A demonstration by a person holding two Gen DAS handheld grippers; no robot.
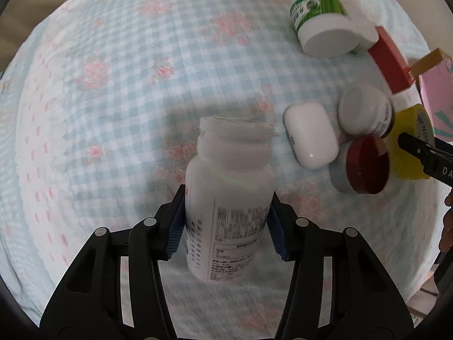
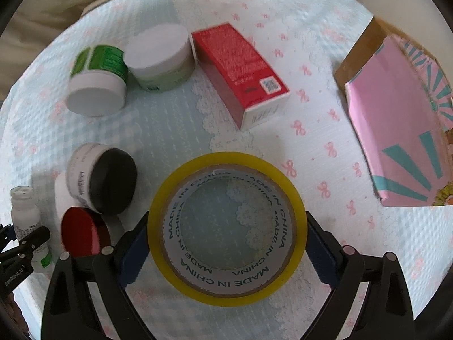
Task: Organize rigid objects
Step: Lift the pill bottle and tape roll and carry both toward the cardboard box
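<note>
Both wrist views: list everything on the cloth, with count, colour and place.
Pill bottle: one, white, uncapped, between the left gripper's pads.
Tape roll: one, yellow, flat on the cloth, between the right gripper's pads.
Green-label jar: one, white lid, on its side at far left.
Pale jar: one, white lid, beside the green-label jar.
Carton: one, red and white, far centre.
Black-based jar: one, on its side, left of the tape.
Red lid: one, below that jar.
Earbud case: one, white, by the red lid.
Pink box: one, teal rays, right.
Left gripper: shut on the bottle.
Right gripper: pads at the tape's sides.
</note>
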